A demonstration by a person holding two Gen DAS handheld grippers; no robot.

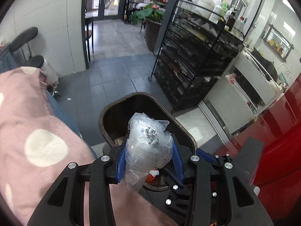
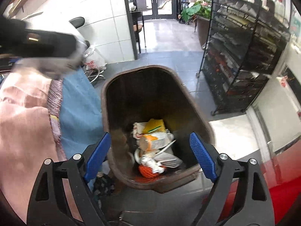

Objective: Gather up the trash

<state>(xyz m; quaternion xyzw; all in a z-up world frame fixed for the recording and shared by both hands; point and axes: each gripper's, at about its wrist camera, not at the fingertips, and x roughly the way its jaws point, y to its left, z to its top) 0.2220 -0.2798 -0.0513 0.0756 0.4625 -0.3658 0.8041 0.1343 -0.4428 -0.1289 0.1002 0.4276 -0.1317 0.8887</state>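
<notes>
Left wrist view: the left gripper (image 1: 148,150) clasps a crumpled plastic bag (image 1: 148,143) above the bin (image 2: 150,98), while the right gripper (image 2: 150,154) gapes empty.

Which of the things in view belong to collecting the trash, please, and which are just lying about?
Job:
- clear plastic bag held by left gripper
- brown bin
- discarded trash inside it
- right gripper, empty

Lying about:
- black wire rack
- potted plant
- white floor bag

Crinkled clear plastic bag (image 1: 148,143) — glossy brown bin (image 2: 188,98).
</notes>
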